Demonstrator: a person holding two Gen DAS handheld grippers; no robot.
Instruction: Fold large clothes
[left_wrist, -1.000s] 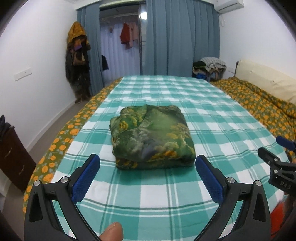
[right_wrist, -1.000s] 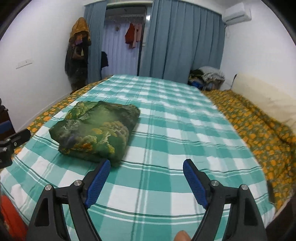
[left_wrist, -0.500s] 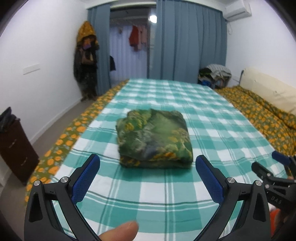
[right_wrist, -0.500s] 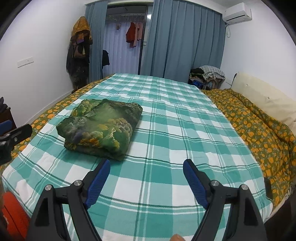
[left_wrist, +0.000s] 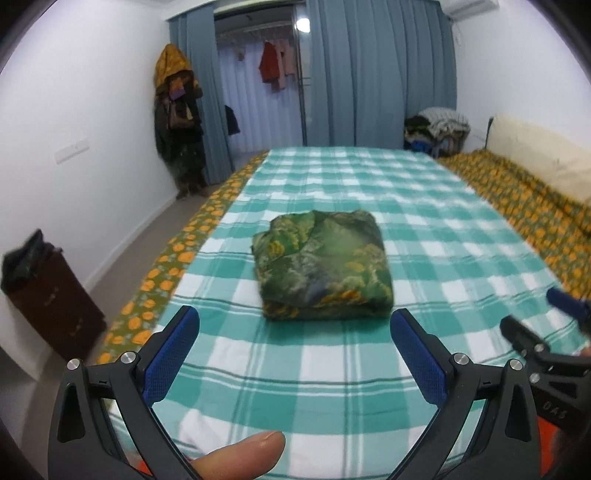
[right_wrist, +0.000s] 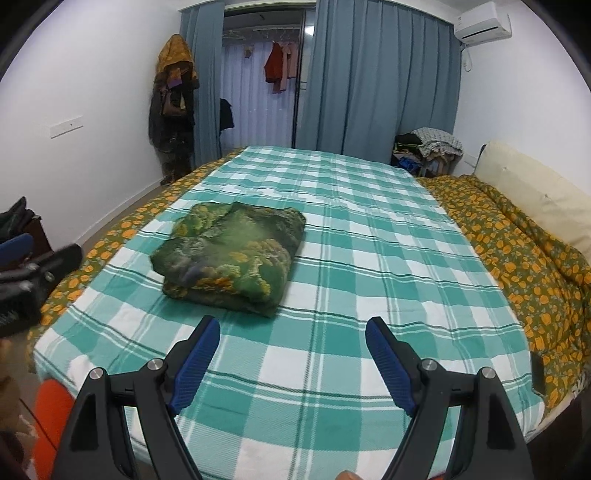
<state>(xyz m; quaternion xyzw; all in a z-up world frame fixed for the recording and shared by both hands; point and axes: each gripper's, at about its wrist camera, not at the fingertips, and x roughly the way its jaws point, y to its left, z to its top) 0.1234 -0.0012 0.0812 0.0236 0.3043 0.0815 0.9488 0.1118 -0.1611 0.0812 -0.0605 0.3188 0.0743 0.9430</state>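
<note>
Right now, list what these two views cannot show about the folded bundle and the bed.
- Green folded garment: its underside and far edge, hidden by its own bulk in both views; the kind of garment cannot be told.
- Checked bed cover: near edge cut off behind the right tool in the right wrist view.
- Clothes pile by the curtain: too small and blurred in the left wrist view.

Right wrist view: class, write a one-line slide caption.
Open right tool above a green checked bedspread, the folded green patterned garment lying ahead to its left, untouched.
</note>
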